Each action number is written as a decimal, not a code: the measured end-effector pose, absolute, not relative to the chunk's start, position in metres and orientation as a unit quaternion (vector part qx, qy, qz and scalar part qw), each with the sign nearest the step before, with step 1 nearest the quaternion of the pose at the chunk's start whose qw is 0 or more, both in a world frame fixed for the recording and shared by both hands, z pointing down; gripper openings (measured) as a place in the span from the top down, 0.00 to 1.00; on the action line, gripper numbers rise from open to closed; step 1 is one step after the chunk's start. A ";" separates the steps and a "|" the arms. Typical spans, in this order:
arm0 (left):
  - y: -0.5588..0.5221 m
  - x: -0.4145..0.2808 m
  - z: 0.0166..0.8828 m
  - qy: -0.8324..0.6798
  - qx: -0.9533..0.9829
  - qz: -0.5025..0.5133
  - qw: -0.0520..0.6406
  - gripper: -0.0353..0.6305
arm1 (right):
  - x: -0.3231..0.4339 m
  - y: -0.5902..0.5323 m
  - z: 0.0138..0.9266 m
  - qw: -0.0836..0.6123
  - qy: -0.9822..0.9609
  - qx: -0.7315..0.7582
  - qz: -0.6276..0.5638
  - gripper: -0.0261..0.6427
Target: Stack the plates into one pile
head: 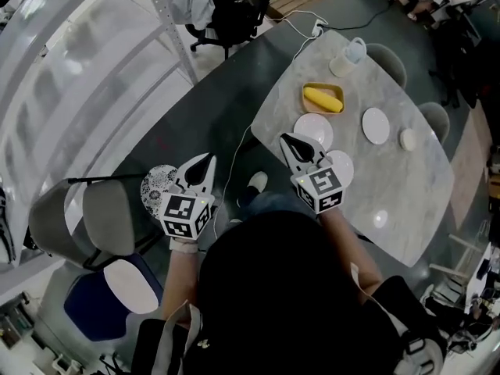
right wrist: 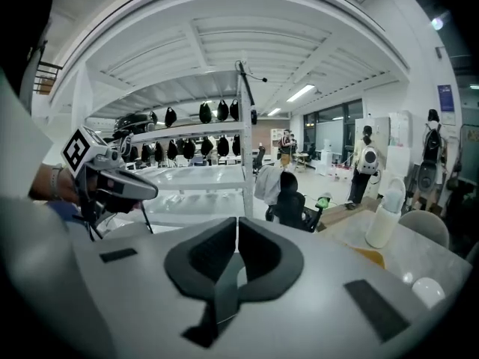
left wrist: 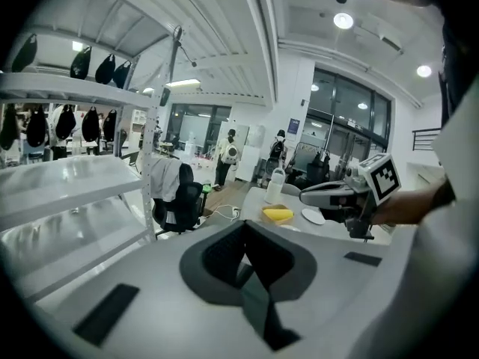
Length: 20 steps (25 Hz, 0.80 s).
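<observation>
- My right gripper, jaws closed on nothing, hangs over the near edge of the marble table.
- The near plate lies just ahead of its tips and the side plate beside its body. The far plate sits further right.
- My left gripper, also closed and empty, is off the table beside a patterned plate. I judge the right gripper nearer the white plates.
</observation>
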<state>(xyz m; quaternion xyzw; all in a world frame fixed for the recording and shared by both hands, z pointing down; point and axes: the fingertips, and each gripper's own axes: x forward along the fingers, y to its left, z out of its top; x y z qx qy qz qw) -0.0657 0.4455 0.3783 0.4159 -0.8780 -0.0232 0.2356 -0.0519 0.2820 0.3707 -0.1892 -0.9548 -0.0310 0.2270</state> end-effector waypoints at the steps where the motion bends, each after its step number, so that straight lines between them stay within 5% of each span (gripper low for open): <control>1: 0.433 -0.076 0.378 -0.875 0.423 -0.020 0.236 0.93 | -0.059 0.269 0.371 0.226 -0.957 -0.181 -0.027 0.93; 20: 0.201 -0.136 0.408 -0.747 0.597 0.102 0.274 0.94 | -0.049 0.066 0.433 0.277 -0.958 0.023 0.073 0.93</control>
